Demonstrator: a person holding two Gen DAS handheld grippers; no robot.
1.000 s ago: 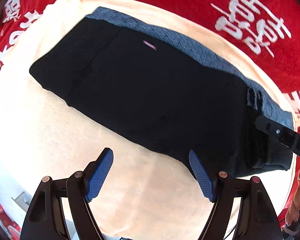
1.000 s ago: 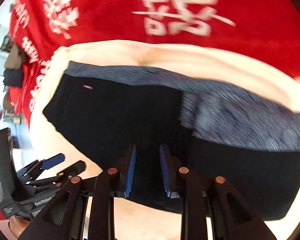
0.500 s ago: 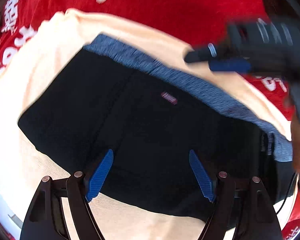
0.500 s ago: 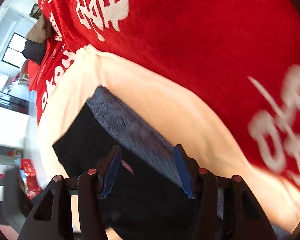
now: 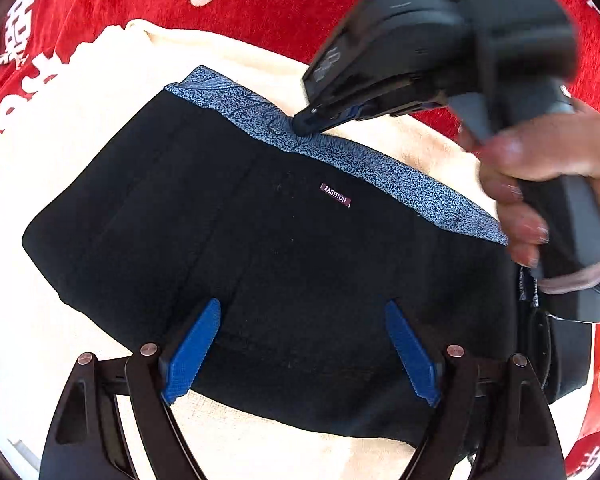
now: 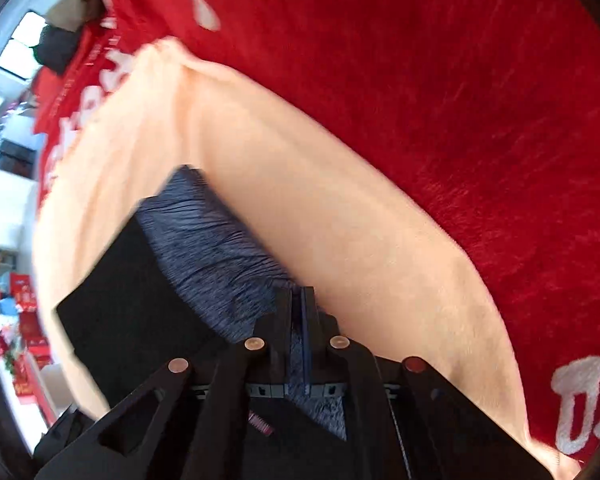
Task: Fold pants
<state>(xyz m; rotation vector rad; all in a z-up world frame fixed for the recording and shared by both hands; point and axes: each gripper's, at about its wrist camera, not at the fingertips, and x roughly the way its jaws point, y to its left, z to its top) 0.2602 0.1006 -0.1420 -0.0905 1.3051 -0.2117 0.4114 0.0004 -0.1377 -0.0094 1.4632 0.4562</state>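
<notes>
Black pants (image 5: 260,260) lie folded on a cream towel (image 5: 40,184), with a blue-speckled waistband (image 5: 380,168) along the far edge and a small "FASHION" label (image 5: 335,195). My left gripper (image 5: 300,354) hovers over the near edge; its jaws are opening and straddle black cloth without pressing it. My right gripper (image 5: 302,124), held by a hand (image 5: 540,160), points down at the far edge. Its tips are pinched together on the waistband, which puckers around them. In the right wrist view that gripper (image 6: 298,300) is shut, with speckled waistband (image 6: 216,256) cloth at its tips.
A red cloth with white characters (image 5: 260,20) covers the surface under the towel (image 6: 340,240) on all sides. Shelves, red boxes and a window (image 6: 16,52) show at the far left of the right wrist view.
The right gripper swung from the pants' right end to the far waistband and closed there. The left gripper came forward over the near edge and spread a little wider.
</notes>
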